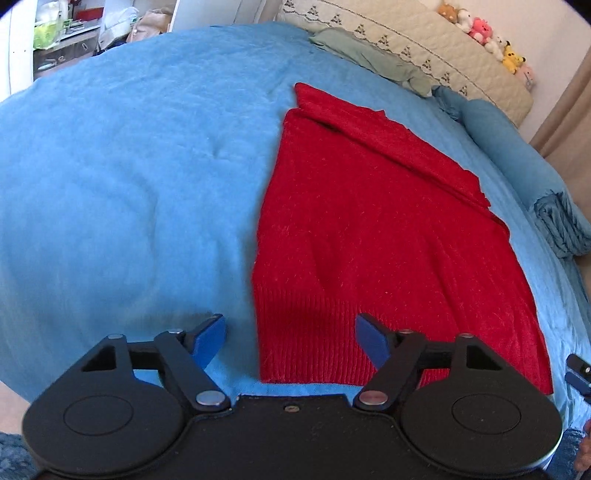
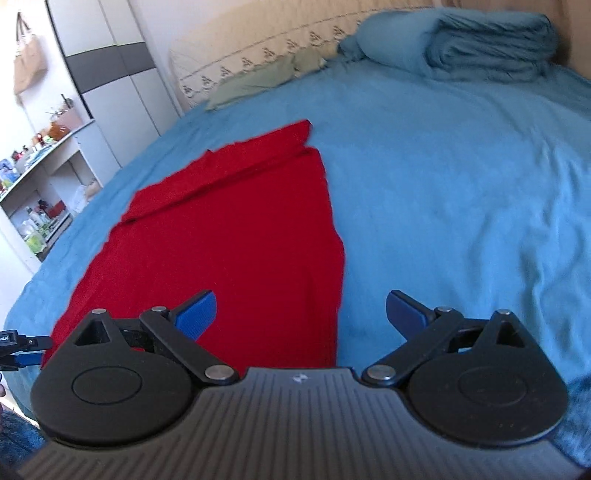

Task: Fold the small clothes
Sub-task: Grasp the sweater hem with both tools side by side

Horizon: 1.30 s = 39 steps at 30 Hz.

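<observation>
A red knit sweater (image 1: pixel 369 229) lies flat on the blue bed cover (image 1: pixel 129 184), a sleeve folded across its far part, ribbed hem nearest me. My left gripper (image 1: pixel 290 339) is open and empty, hovering just above the hem's left corner. In the right wrist view the sweater (image 2: pixel 240 229) lies left of centre. My right gripper (image 2: pixel 301 314) is open and empty above the hem's right corner, its left fingertip (image 2: pixel 195 314) over red cloth. The right gripper's tip shows at the left wrist view's right edge (image 1: pixel 578 373), and the left gripper's tip at the right wrist view's left edge (image 2: pixel 18 345).
A folded blue duvet (image 2: pixel 480 48) and a green cloth (image 2: pixel 258 81) lie at the bed's head by a beige headboard (image 1: pixel 424 48). Plush toys (image 1: pixel 484 31) sit on top. Shelves with clutter (image 2: pixel 37 192) stand left of the bed.
</observation>
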{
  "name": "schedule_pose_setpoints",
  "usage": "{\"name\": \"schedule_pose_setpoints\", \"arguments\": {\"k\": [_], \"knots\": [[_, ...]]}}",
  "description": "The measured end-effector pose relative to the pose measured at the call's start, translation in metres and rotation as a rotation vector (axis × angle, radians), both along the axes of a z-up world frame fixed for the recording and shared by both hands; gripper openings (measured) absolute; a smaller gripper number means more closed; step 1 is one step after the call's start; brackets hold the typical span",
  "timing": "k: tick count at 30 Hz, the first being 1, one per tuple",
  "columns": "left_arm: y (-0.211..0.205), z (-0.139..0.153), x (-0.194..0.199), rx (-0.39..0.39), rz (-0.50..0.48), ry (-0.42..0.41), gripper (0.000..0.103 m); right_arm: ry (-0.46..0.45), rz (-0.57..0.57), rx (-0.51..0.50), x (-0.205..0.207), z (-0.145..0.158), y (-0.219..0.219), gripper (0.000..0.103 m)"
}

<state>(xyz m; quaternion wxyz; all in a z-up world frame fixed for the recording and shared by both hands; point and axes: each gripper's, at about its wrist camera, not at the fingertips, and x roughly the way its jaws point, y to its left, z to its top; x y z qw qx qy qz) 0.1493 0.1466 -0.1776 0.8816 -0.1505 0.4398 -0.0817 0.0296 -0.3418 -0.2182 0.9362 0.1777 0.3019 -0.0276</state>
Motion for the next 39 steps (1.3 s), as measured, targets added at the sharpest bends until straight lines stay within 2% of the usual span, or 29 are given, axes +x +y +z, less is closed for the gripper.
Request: {"name": "schedule_pose_setpoints", "arguments": {"k": [3,8,15,17,19,21,27,33,39], "knots": [[-0.002,-0.003,-0.003,0.021,0.004,-0.003,0.066,0.020,-0.023,0.003,-0.003,-0.010,0.003,0.103],[-0.005,-0.007,-0.007,0.039,0.013,-0.021,0.063,0.048,-0.061,-0.018,-0.002,-0.016,0.002,0.103],[-0.015,-0.008,-0.009,0.088,0.013,-0.027,0.050,0.093,-0.008,0.035,0.004,-0.027,0.006,0.071],[-0.013,-0.009,-0.008,0.078,0.022,-0.019,0.040,0.105,-0.023,0.037,0.006,-0.029,0.006,0.066],[-0.011,-0.009,-0.008,0.068,0.026,-0.006,0.022,0.111,-0.037,0.049,0.006,-0.030,0.003,0.050],[-0.011,-0.008,-0.007,0.060,0.021,0.002,0.011,0.118,-0.055,0.070,0.004,-0.032,-0.002,0.042],[-0.015,-0.003,-0.009,0.081,0.018,-0.004,0.007,0.127,-0.057,0.094,0.003,-0.032,-0.008,0.020],[-0.009,0.028,-0.011,0.029,0.014,-0.042,0.006,0.088,-0.039,0.111,0.000,-0.018,-0.010,0.020],[-0.004,0.081,0.004,-0.061,0.006,-0.127,0.006,0.017,-0.029,0.209,0.003,0.021,-0.023,0.019]]}}
